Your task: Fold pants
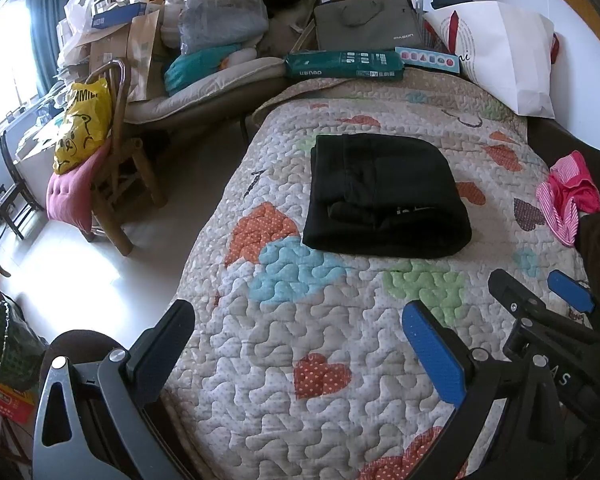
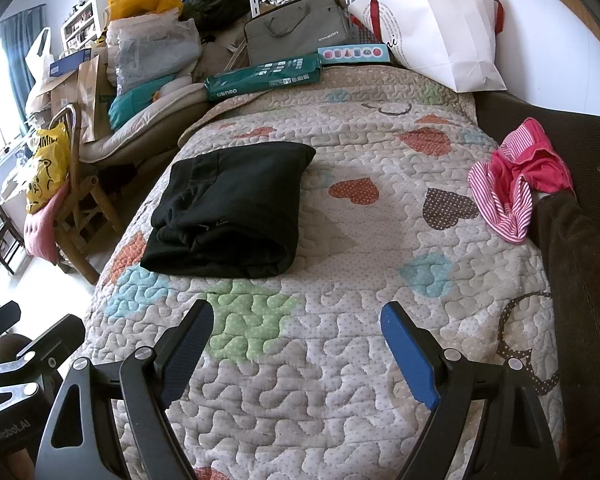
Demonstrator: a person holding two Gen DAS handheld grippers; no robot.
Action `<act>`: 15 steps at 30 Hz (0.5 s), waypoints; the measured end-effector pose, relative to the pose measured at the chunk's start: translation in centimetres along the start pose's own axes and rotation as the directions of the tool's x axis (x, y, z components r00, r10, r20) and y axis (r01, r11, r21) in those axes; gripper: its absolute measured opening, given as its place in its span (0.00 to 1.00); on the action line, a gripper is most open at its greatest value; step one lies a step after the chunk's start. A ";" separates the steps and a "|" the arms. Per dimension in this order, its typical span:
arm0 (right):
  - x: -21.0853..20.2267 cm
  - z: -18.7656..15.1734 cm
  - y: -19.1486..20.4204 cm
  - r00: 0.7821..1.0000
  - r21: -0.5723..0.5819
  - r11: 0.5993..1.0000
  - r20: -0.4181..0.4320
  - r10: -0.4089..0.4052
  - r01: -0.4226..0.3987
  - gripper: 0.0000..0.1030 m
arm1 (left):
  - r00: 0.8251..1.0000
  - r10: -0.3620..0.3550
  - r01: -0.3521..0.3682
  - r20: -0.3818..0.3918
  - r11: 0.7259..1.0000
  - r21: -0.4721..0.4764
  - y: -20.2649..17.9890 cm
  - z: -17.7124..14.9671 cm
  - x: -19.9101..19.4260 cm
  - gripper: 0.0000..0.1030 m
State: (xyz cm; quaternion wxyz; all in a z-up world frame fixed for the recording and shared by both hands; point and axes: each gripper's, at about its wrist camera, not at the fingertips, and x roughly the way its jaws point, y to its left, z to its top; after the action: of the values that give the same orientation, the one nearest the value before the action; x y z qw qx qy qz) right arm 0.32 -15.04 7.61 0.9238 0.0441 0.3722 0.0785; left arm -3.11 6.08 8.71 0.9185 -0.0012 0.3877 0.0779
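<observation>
The black pants (image 1: pixel 384 196) lie folded into a compact rectangle on the quilted bed cover (image 1: pixel 300 340); they also show in the right wrist view (image 2: pixel 228 208). My left gripper (image 1: pixel 296 312) is open and empty, held above the cover well short of the pants. My right gripper (image 2: pixel 298 316) is open and empty, also short of the pants, which lie ahead to its left. The right gripper shows in the left wrist view (image 1: pixel 536 284) at the right edge, open.
A pink striped garment (image 2: pixel 520 188) lies at the bed's right edge by a dark sofa back. A white paper bag (image 2: pixel 440 28), a green box (image 2: pixel 264 76) and a grey laptop bag (image 2: pixel 300 36) stand at the far end. A wooden chair (image 1: pixel 120 168) with a yellow bag stands left.
</observation>
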 end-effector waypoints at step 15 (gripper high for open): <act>0.0 -0.1 0.1 1.000 0.001 1.000 -0.001 -0.002 0.002 0.87 | 1.000 -0.007 0.007 -0.016 1.000 -0.001 0.2 -0.1 0.4 1.00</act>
State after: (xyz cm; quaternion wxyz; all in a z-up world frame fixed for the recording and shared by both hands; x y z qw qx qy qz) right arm 0.28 -14.91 7.57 0.9237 0.0442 0.3727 0.0771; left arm -2.94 6.33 8.37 0.9156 -0.0035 0.3950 0.0748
